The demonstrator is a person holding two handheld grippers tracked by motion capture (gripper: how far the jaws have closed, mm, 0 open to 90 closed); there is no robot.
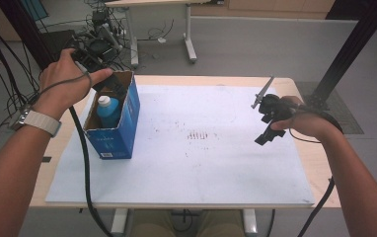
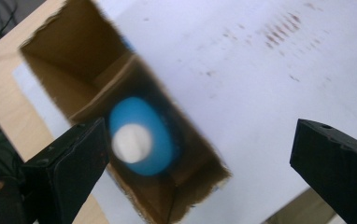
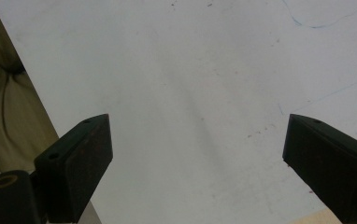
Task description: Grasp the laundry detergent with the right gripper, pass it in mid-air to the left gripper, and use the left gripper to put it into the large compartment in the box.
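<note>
A blue bottle with a white cap stands upright inside an open cardboard box near the left edge of the white sheet that covers the tabletop. The box walls hide the bottle's lower part, so only its shoulders and cap show. In the left gripper view the bottle is blurred, seen from above down the brown inside of the box, and one black finger covers a strip of its left side.

The left gripper hangs above the far end of the box, largely covered by the hand that holds it. Its fingers are spread wide and released, with nothing between them.

The right gripper is held well apart, over the right part of the sheet. Its fingers are spread wide too and empty above the bare sheet. Faint reddish marks dot the middle of the sheet.
</note>
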